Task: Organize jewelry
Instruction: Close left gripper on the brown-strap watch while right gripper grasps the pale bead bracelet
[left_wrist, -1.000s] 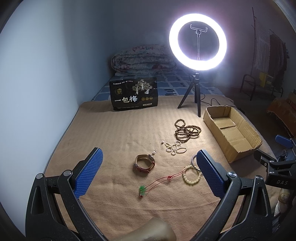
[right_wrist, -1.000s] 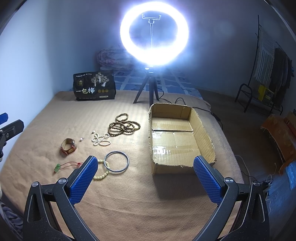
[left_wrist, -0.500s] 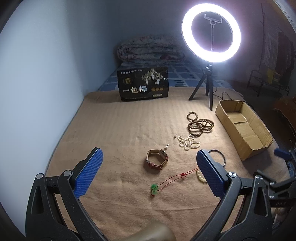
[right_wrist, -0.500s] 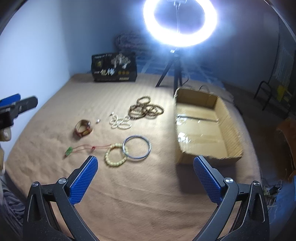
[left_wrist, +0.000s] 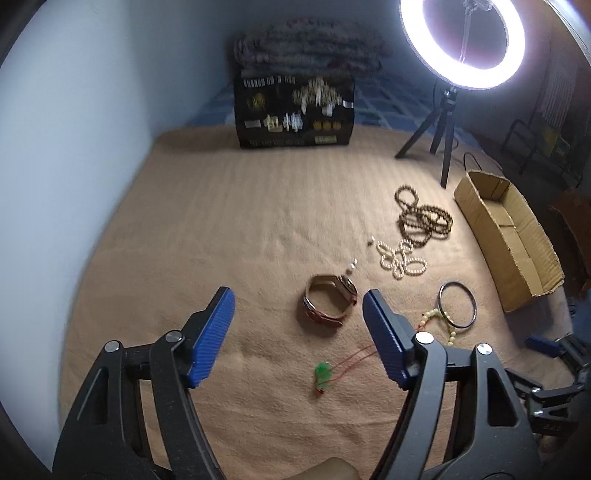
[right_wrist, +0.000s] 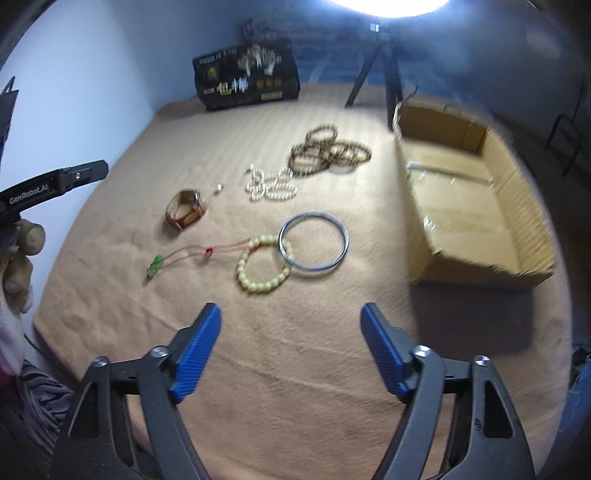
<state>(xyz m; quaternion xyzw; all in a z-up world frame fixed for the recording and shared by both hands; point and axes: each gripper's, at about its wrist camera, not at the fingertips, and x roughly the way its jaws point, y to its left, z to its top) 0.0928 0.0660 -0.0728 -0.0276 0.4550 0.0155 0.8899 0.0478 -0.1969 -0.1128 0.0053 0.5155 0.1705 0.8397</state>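
Note:
Jewelry lies scattered on a tan blanket (left_wrist: 229, 229). A brown leather watch (left_wrist: 330, 300) sits just beyond my left gripper (left_wrist: 299, 314), whose jaws are closing with nothing between them. A green pendant on a red cord (left_wrist: 323, 373) lies below the watch. From the right wrist, I see a silver bangle (right_wrist: 314, 242) overlapping a pale bead bracelet (right_wrist: 264, 264), white pearl strands (right_wrist: 271, 184) and dark wooden bead strands (right_wrist: 328, 151). My right gripper (right_wrist: 291, 332) hovers in front of the bracelet and bangle, its jaws closing on nothing.
An open cardboard box (right_wrist: 476, 192) stands at the right of the blanket. A ring light on a tripod (left_wrist: 461, 44) and a black printed box (left_wrist: 295, 110) stand at the back. A pale wall runs along the left. A person's hand (right_wrist: 18, 266) holds the left gripper.
Both grippers have dropped toward the blanket and tilted downward, so the jewelry looks larger. Both pairs of jaws have narrowed. The left gripper has closed in on the watch.

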